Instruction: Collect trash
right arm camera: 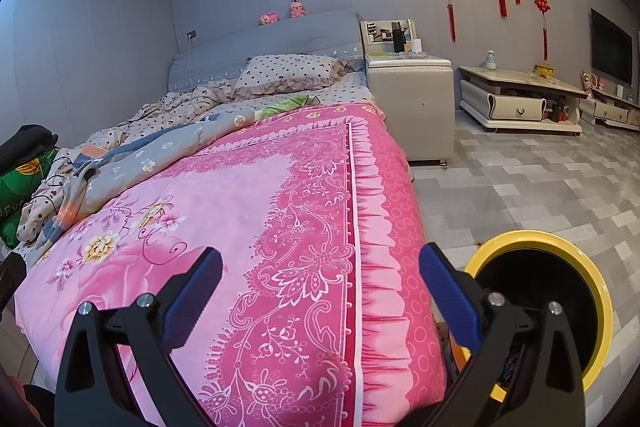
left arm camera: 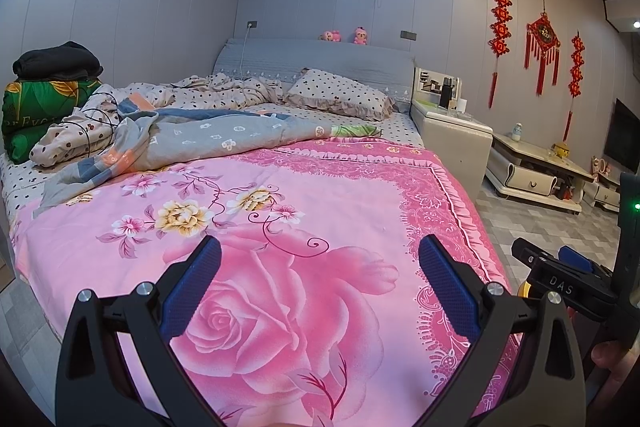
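A yellow-rimmed trash bin (right arm camera: pixel 560 291) with a dark inside stands on the floor at the foot of the bed, on its right side. My right gripper (right arm camera: pixel 320 263) is open and empty, over the pink quilt's border, with its right finger just left of the bin. My left gripper (left arm camera: pixel 320 259) is open and empty over the big rose print on the pink quilt (left arm camera: pixel 280 227). The right gripper also shows at the right edge of the left wrist view (left arm camera: pixel 560 267). I see no clear piece of trash on the bed.
The bed holds a crumpled grey quilt (left arm camera: pixel 192 139), a dotted pillow (left arm camera: pixel 340 93) and a green bundle (left arm camera: pixel 36 115) with dark clothes. A white nightstand (right arm camera: pixel 412 99), a low cabinet (right arm camera: pixel 520 99) and a tiled floor (right arm camera: pixel 520 187) lie to the right.
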